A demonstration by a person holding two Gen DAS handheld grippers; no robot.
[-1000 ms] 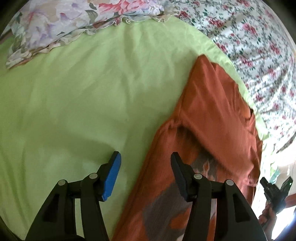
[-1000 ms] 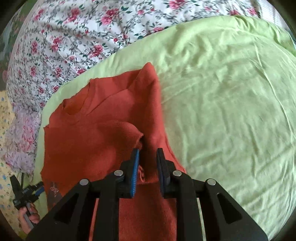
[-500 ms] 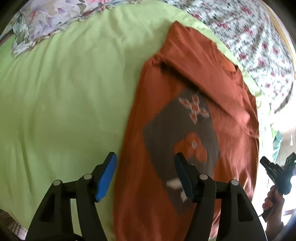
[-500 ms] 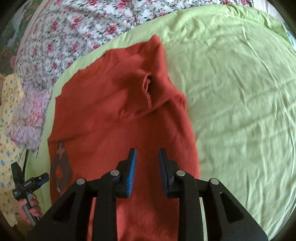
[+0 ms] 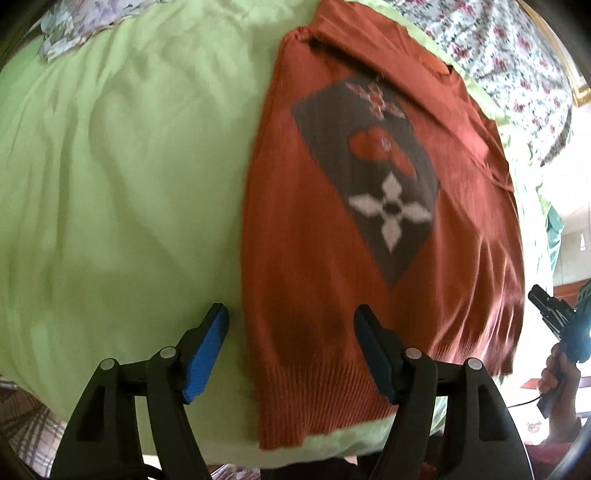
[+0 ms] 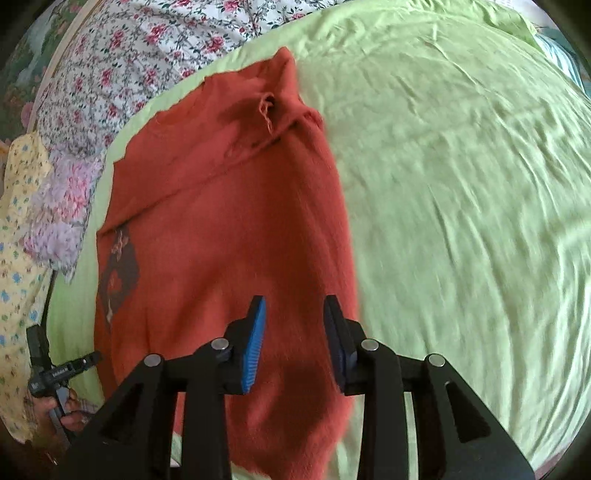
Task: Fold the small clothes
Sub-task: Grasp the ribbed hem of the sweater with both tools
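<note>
A rust-orange knit sweater (image 5: pixel 317 236) with a dark diamond patch (image 5: pixel 369 162) lies flat on a light green sheet (image 5: pixel 129 177). One sleeve is folded over its body. My left gripper (image 5: pixel 291 328) is open and empty above the sweater's ribbed hem, near its left edge. In the right wrist view the same sweater (image 6: pixel 221 229) shows with the folded sleeve cuff (image 6: pixel 267 107) at the far end. My right gripper (image 6: pixel 295 325) is open and empty, low over the sweater's right side near the hem.
Floral bedding (image 6: pixel 122 74) lies beyond the green sheet (image 6: pixel 461 184). A floral pillow (image 5: pixel 81 22) sits at the far left. The other gripper shows at the frame edge in each view, in the left wrist view (image 5: pixel 565 321) and in the right wrist view (image 6: pixel 55 373). The bed's near edge is just below the hem.
Both grippers have pulled back from the sleeve area to the hem end. The right gripper has let go of the sleeve and opened wider. The sleeve now lies folded on the body.
</note>
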